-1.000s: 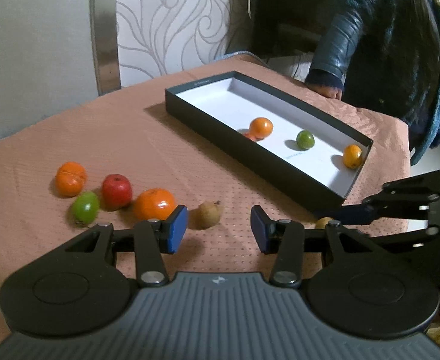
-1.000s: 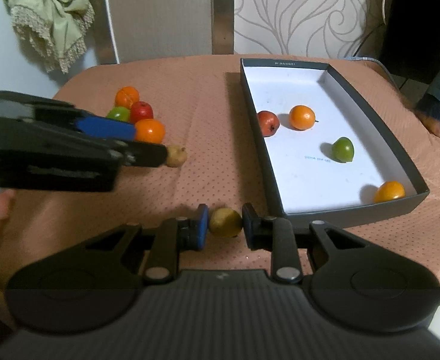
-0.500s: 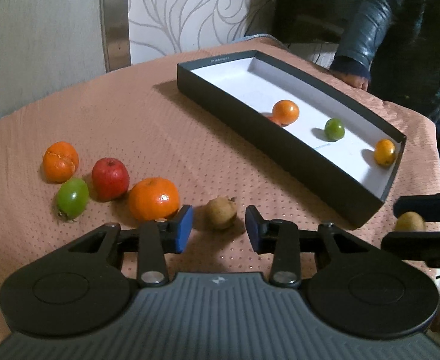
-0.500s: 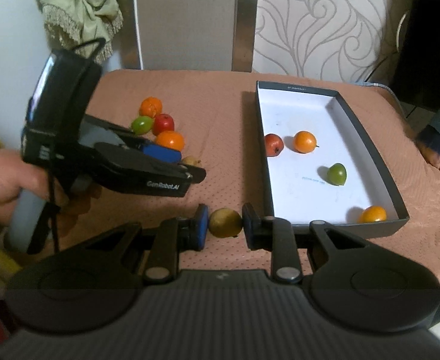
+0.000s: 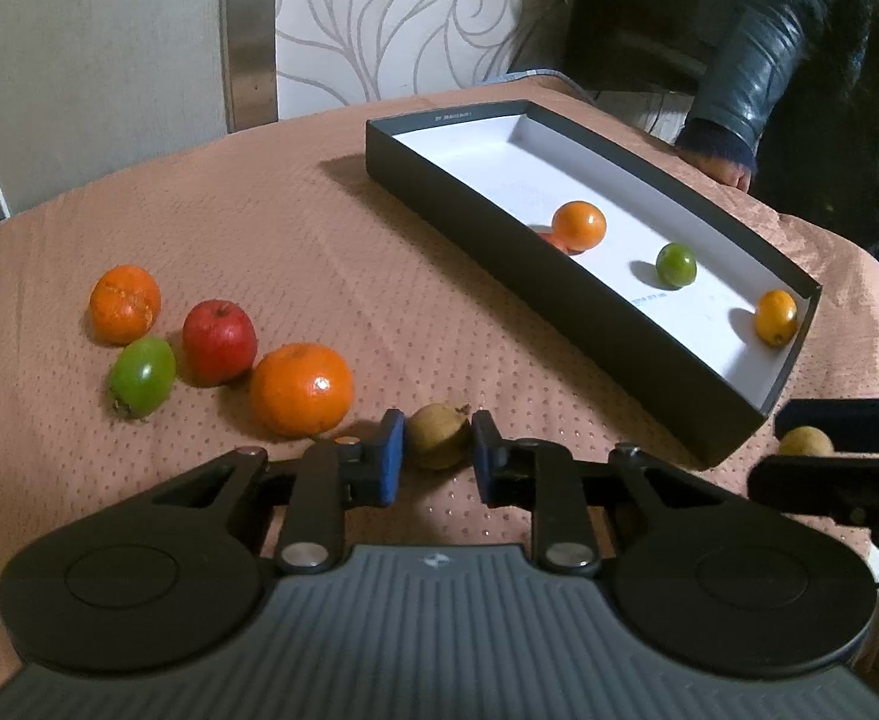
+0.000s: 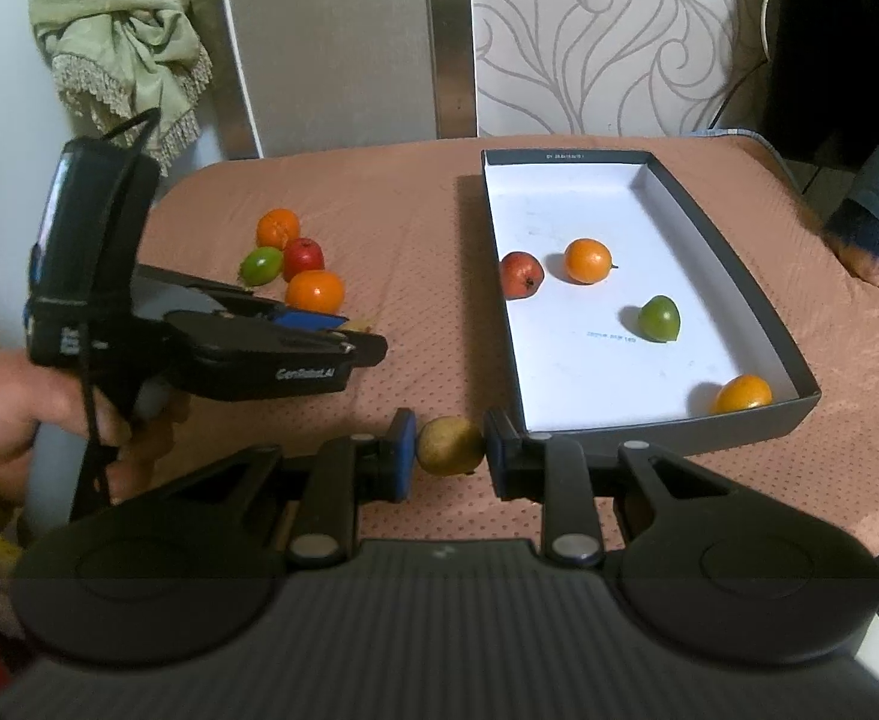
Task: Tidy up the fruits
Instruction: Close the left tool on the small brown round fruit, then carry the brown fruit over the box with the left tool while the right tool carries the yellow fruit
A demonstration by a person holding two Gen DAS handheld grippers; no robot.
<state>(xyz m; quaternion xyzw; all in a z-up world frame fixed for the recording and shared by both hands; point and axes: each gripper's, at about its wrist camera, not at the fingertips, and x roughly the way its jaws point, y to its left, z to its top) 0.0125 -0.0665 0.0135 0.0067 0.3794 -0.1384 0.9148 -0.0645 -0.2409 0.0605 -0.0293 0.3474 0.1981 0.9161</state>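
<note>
A small brown fruit sits on the pink cloth between the blue pads of my left gripper, whose jaws are closing and touch it on both sides. My right gripper is shut on a yellow-brown fruit just in front of the near end of the black box. The white floor of the black box holds a red fruit, two orange ones and a green one. In the right wrist view my left gripper covers its fruit.
Two oranges, a red apple and a green fruit lie grouped left of my left gripper. A person's dark sleeve and hand rest at the table's far right edge. A green cloth hangs behind.
My left gripper has moved forward and down to the brown fruit and its jaws have narrowed from wide apart onto it. My right gripper has kept its fruit and stayed in place.
</note>
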